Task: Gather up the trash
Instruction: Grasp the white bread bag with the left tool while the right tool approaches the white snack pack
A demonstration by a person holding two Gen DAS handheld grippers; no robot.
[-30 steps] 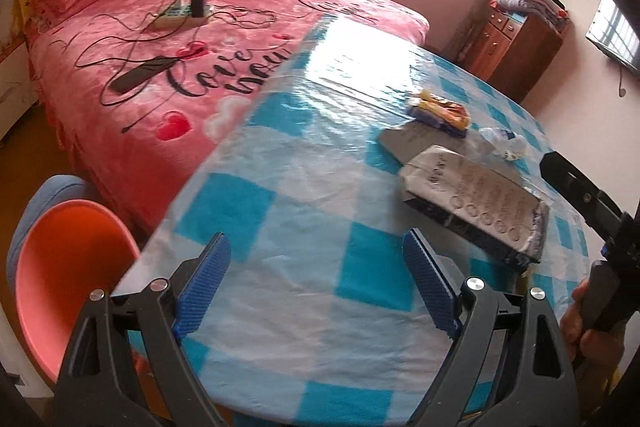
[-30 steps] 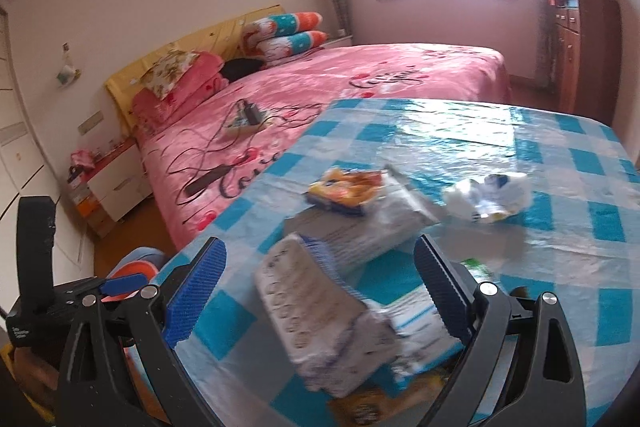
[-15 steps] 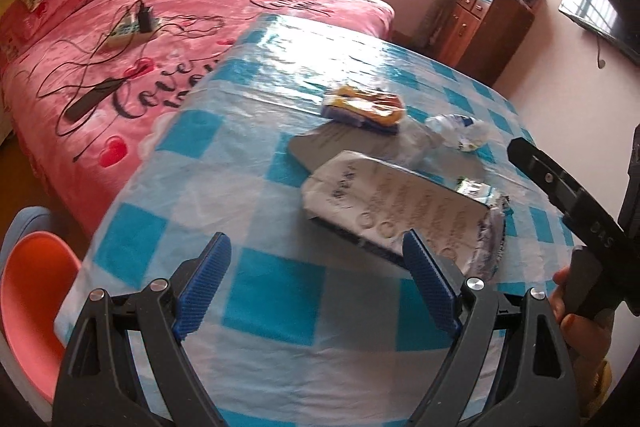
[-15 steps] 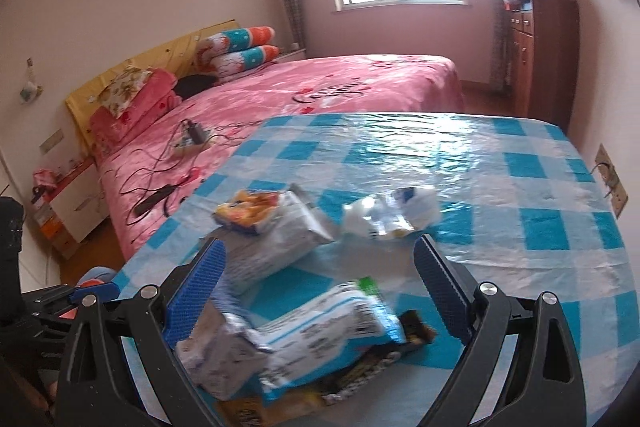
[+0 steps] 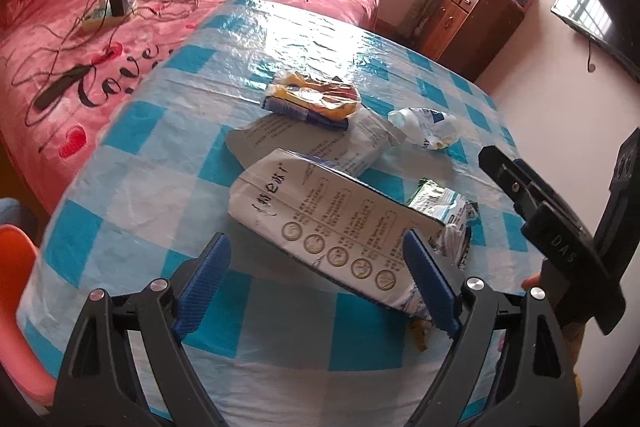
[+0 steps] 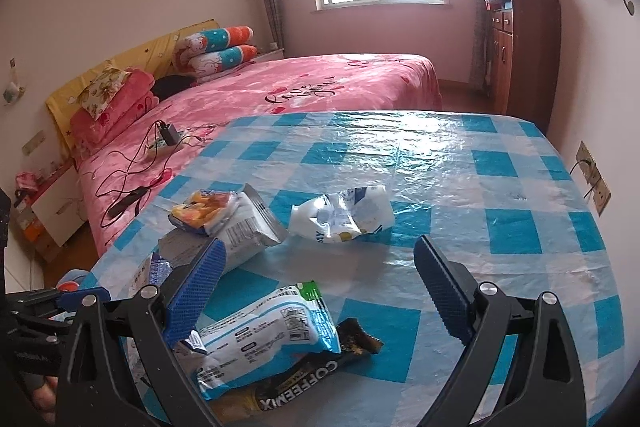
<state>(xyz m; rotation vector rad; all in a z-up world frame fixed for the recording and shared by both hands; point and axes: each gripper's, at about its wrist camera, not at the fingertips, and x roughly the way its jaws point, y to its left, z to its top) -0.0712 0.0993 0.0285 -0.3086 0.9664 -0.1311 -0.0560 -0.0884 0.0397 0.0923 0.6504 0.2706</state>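
Several empty wrappers lie on a blue-and-white checked tablecloth (image 5: 152, 187) (image 6: 500, 187). A large white bag (image 5: 320, 223) lies just ahead of my left gripper (image 5: 316, 283), which is open with nothing between its blue pads. Beyond it are a grey pouch (image 5: 320, 143) (image 6: 244, 227), a yellow snack packet (image 5: 312, 95) (image 6: 204, 211) and a crumpled white wrapper (image 5: 424, 125) (image 6: 340, 213). My right gripper (image 6: 320, 291) is open above a white-and-green packet (image 6: 264, 331) (image 5: 440, 201) and a dark coffee-mix sachet (image 6: 304, 379).
A bed with a pink cover (image 5: 132, 15) (image 6: 280, 95) runs along the table's far left side, with chargers and cables (image 5: 108, 7) on it. An orange chair (image 5: 16, 307) stands at the near left. A wooden cabinet (image 6: 520, 55) stands by the right wall.
Both gripper views have swung right across the table. The large white bag now lies right in front of the left gripper, and the right one has passed it to hover over the white-and-green packet.
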